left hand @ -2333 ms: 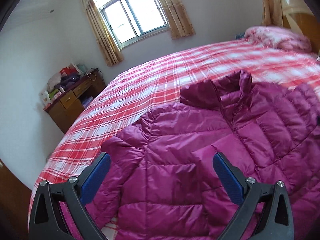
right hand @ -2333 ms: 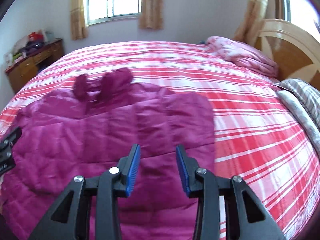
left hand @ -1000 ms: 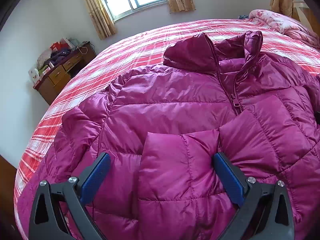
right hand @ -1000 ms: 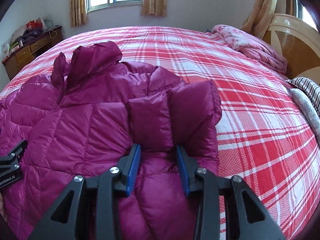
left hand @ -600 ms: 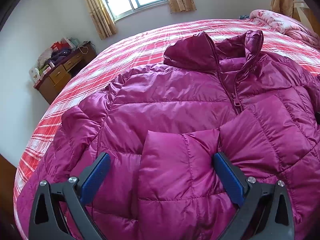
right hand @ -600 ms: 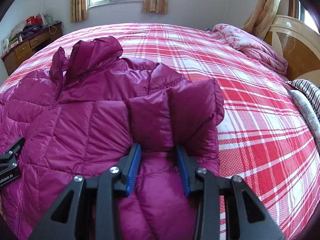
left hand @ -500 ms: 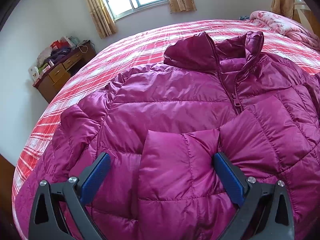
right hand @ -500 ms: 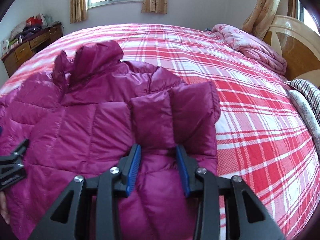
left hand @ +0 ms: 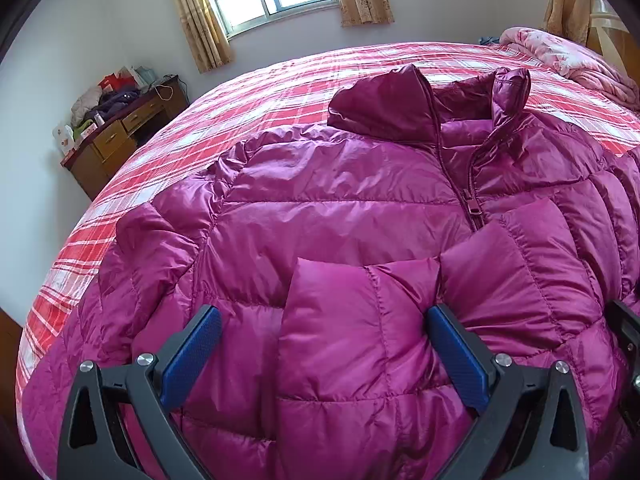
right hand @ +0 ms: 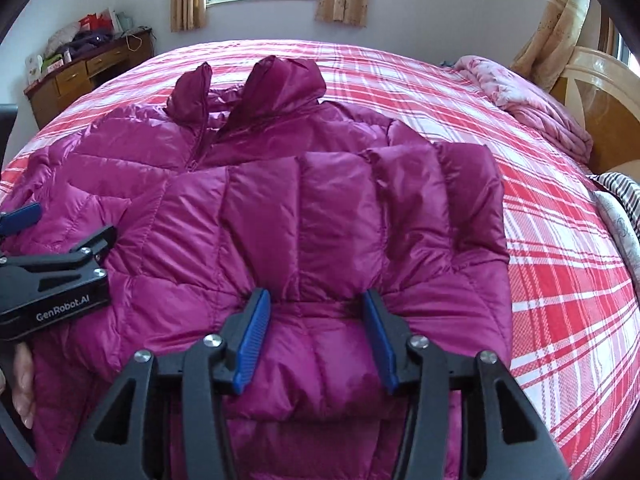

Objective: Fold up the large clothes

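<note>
Both sleeves lie folded across the jacket; your left gripper gapes wide, your right gripper stands spread. Next, grip the hem beneath them.

Left gripper sits low with its blue-padded fingers spread wide, a puffy fold between them, only the right pad touching it. Right gripper holds a narrower gap, both blue pads pressing against a bunched fold. A bare hand shows at the left gripper's handle.
</note>
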